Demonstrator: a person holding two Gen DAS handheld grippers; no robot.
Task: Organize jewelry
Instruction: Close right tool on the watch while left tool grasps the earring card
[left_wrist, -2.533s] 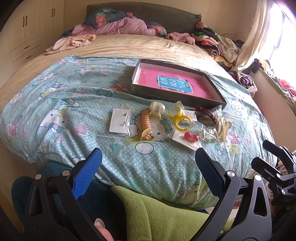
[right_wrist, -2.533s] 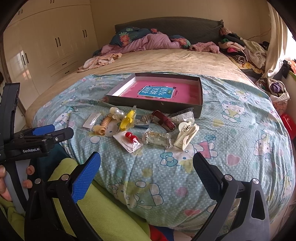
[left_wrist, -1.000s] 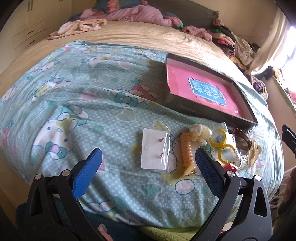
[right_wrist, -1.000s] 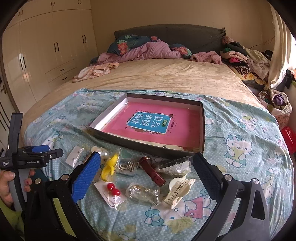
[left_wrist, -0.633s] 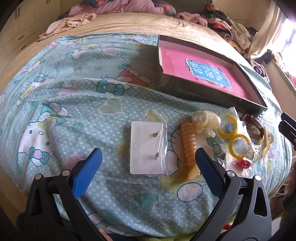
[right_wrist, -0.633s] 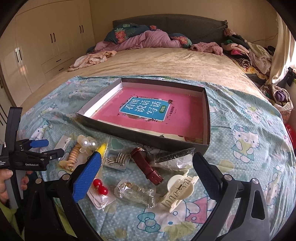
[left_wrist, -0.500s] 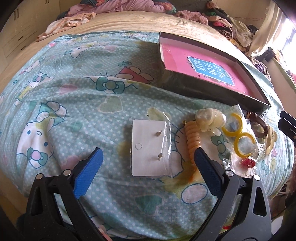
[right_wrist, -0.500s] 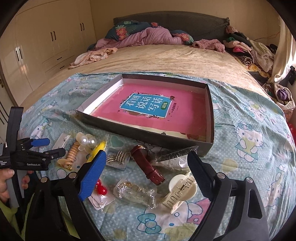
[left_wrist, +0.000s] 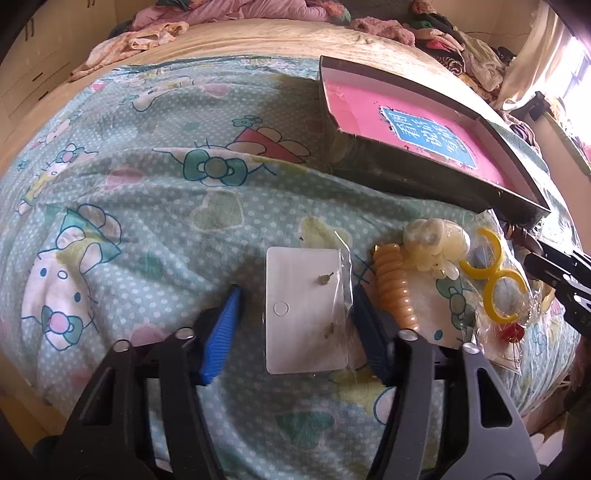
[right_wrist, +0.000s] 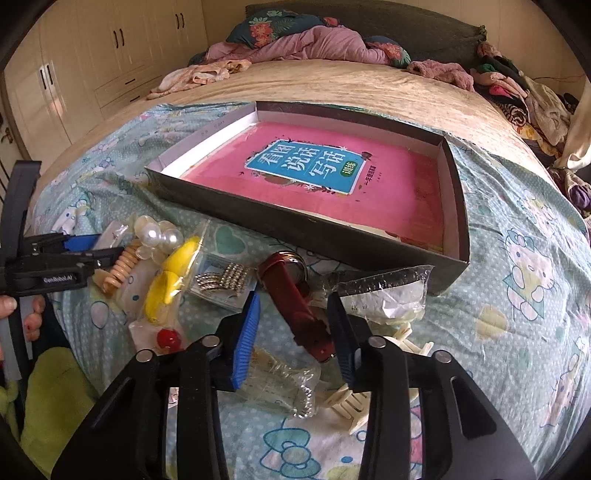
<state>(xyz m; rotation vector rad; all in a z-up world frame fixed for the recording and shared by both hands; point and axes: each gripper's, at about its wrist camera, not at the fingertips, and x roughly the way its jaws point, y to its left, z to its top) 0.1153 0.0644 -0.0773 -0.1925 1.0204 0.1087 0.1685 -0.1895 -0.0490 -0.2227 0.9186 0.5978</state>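
Left hand-held gripper (left_wrist: 295, 314) straddles earring card (left_wrist: 304, 314), hair coil (left_wrist: 393, 291) alongside.

You're in a home bedroom: a bed (right_wrist: 332, 81) with a cartoon quilt (right_wrist: 517, 295), rumpled bedding (right_wrist: 306, 44), built-in wardrobes (right_wrist: 92, 55), clothes (right_wrist: 517, 92) piled alongside.

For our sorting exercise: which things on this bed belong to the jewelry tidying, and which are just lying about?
Job: earring card, between left gripper fingers; red watch strap, between right gripper fingers; pearl clip; yellow rings; box.

Lying about: pink bedding; clothes pile.
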